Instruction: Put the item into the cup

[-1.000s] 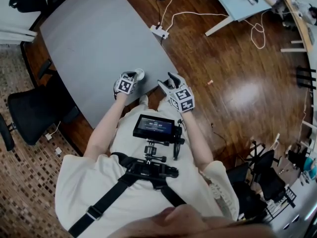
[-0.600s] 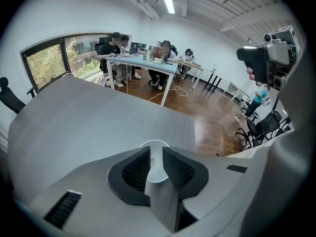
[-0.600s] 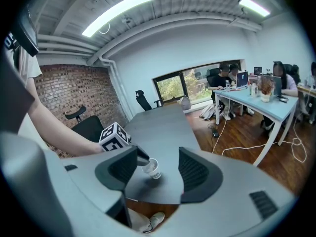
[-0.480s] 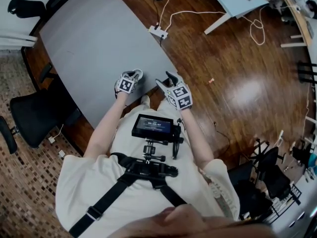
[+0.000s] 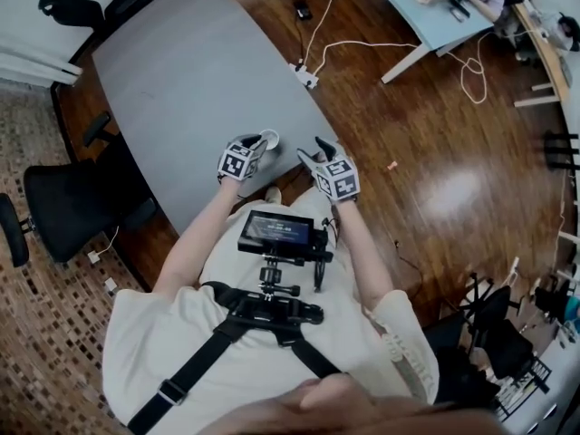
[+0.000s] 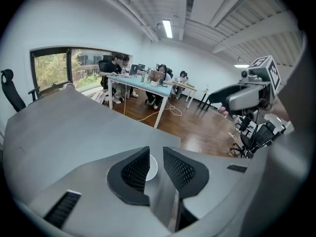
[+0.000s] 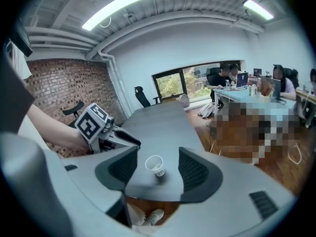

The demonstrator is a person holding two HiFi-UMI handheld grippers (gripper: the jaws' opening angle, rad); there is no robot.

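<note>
Left gripper (image 5: 254, 145) had edged up-frame beside the cup (image 5: 269, 139), narrowly parted, empty; right gripper (image 5: 315, 150) gaped wide, empty; item unseen, drop unconfirmed.

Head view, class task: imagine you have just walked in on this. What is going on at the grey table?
A person at the near edge of a grey table holds a two-jaw gripper in each hand. A small white cup stands upright near that edge. The left gripper points at the cup from close by, jaws apart and not touching it. The right gripper faces the cup from further off, open and empty. No item for the cup shows in any view.
</note>
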